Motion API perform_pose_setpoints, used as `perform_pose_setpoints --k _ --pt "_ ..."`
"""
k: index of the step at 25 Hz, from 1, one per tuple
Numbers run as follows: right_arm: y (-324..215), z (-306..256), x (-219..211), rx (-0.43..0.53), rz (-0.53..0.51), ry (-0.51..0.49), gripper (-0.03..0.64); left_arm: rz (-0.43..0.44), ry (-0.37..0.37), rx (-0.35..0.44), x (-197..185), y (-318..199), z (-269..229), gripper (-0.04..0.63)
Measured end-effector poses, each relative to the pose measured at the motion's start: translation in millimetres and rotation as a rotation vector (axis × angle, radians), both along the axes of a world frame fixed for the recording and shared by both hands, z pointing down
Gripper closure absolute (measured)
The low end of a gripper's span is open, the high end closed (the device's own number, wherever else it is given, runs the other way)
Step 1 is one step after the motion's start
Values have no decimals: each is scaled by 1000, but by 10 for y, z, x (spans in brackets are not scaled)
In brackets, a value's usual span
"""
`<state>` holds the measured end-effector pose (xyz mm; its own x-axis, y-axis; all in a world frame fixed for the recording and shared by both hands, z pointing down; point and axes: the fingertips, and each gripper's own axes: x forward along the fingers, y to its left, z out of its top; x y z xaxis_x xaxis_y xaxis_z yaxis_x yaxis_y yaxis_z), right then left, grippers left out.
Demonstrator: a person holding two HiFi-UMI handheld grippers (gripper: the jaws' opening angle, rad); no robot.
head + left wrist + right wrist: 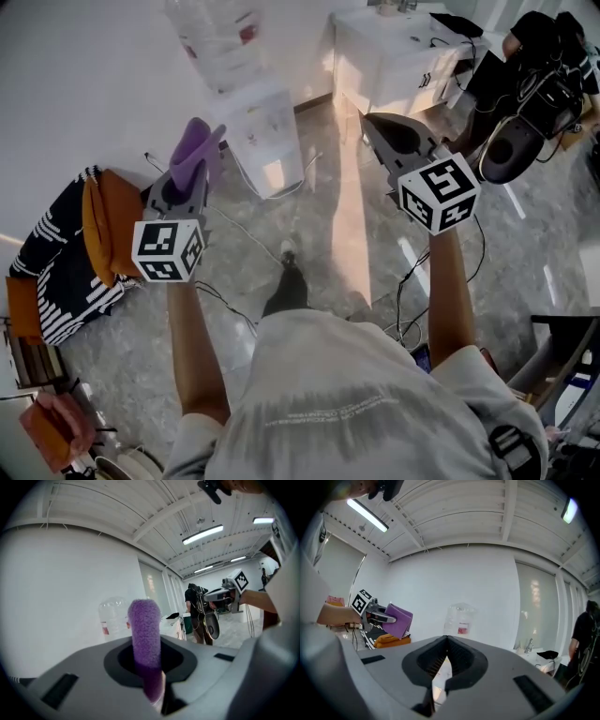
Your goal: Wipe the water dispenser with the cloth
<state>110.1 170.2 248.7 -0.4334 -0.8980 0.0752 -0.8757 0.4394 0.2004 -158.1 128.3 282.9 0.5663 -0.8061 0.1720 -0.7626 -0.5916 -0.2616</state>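
The white water dispenser (263, 137) stands against the wall with a clear bottle (215, 36) on top. My left gripper (187, 174) is shut on a purple cloth (197, 142), held up to the left of the dispenser and short of it. In the left gripper view the cloth (145, 634) sticks up from the shut jaws, with the bottle (112, 616) behind it. My right gripper (368, 120) is shut on nothing, to the right of the dispenser. Its jaws meet in the right gripper view (446, 640), where the bottle (461, 619) and the cloth (399, 619) also show.
A striped black-and-white fabric (56, 267) and an orange cushion (108, 220) lie on the floor at left. A white counter (394, 52) stands at the back right. A person with dark gear (534, 89) is at far right. Cables (410, 272) run over the floor.
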Motion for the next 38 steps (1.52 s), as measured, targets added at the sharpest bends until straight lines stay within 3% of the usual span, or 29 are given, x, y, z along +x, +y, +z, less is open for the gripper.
perform_pose_setpoints --k 7,21,30,38 --pt "-658 183 45 -49 -4 17 601 16 10 -26 92 -665 169 539" --pt "-2751 187 -353 -109 -10 14 601 6 17 -91 -280 -2705 285 540" --pt "-3477 677 -484 -206 -19 12 601 -37 -38 -246 -488 -3318 1035 539" --pt "-3802 1196 -391 -300 -52 -1 601 -205 -163 -383 -555 -3815 1947 540"
